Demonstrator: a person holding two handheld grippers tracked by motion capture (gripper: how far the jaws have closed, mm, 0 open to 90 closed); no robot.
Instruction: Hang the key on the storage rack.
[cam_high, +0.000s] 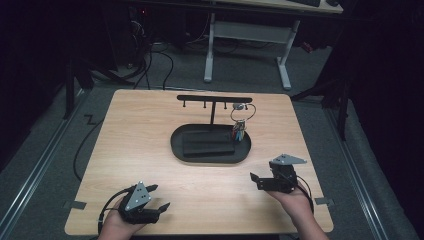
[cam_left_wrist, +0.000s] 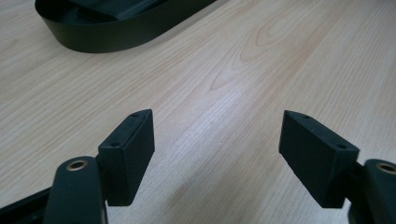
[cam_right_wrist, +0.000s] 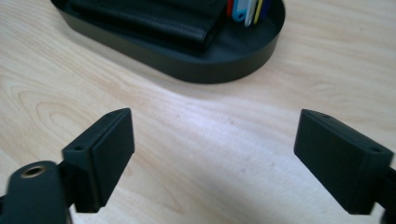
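Left gripper wide and empty, right gripper wide and empty near the black tray, keyring hung on the hook rack

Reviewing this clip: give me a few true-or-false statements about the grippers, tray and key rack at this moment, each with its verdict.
1. The right gripper holds the keys. False: its jaws stand open with only bare table between them.
2. A bunch of keys hangs from the black rack. True.
3. The oval tray holds a flat black item. True.
4. The left gripper is shut. False: its jaws are open over the table.
5. The tray is white. False: it is black.
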